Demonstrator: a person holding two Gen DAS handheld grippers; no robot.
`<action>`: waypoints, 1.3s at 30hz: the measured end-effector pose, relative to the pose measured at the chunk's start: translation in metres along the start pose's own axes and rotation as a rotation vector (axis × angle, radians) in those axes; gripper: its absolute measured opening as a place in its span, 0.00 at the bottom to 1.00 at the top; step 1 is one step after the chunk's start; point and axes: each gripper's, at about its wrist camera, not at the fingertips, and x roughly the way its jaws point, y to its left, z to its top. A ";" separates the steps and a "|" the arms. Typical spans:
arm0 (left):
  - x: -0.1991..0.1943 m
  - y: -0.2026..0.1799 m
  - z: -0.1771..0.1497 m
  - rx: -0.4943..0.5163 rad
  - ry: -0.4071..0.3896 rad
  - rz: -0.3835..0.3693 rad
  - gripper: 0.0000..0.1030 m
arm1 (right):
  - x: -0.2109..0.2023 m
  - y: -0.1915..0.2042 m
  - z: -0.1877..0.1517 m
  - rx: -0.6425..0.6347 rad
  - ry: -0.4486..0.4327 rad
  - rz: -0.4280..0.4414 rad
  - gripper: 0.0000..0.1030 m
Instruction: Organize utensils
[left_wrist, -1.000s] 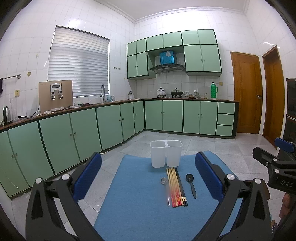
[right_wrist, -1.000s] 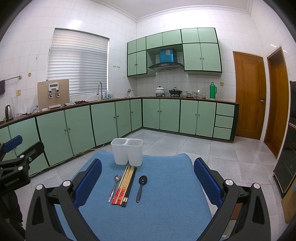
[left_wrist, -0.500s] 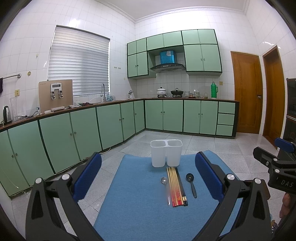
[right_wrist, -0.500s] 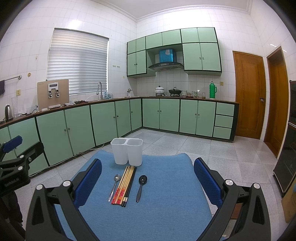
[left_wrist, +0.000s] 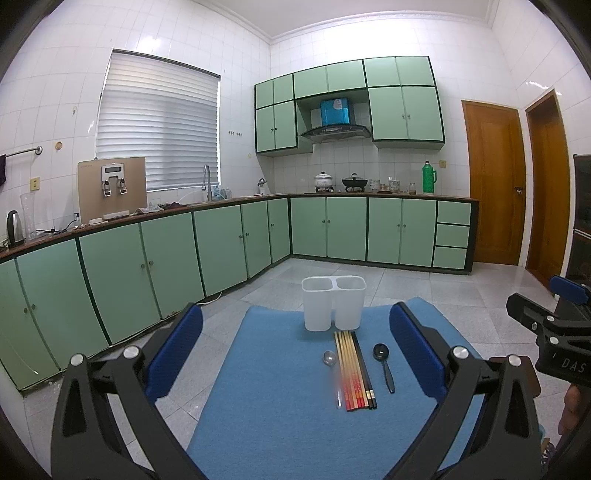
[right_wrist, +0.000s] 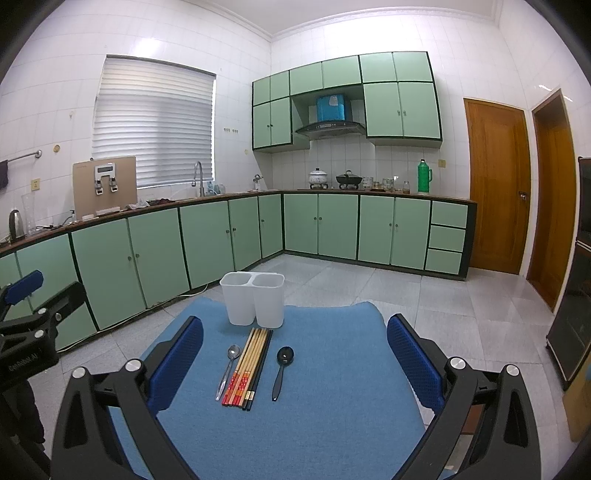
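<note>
Nothing has shifted since a second ago: both grippers hover as before, so sorting has not begun. From left to right on the blue mat (right_wrist: 332, 424) lie the metal spoon (right_wrist: 228, 369), the chopsticks (right_wrist: 248, 367) in one bundle and the black spoon (right_wrist: 282, 369), all just in front of the empty white two-cup holder (right_wrist: 253, 302). Left gripper (left_wrist: 295, 350) gapes wide, holding nothing; right gripper (right_wrist: 294, 350) likewise. Readable writing: "DAS" on the right gripper's body, "GenRobot.AI" on the left's.
</note>
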 end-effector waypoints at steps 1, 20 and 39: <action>0.000 0.001 -0.001 0.000 0.001 0.000 0.95 | 0.001 0.000 -0.001 0.000 0.002 -0.001 0.94; 0.080 0.021 -0.021 0.019 0.157 0.062 0.95 | 0.079 -0.007 -0.014 -0.002 0.177 -0.041 0.94; 0.261 0.059 -0.106 -0.002 0.562 0.081 0.95 | 0.304 -0.007 -0.080 0.084 0.564 -0.021 0.83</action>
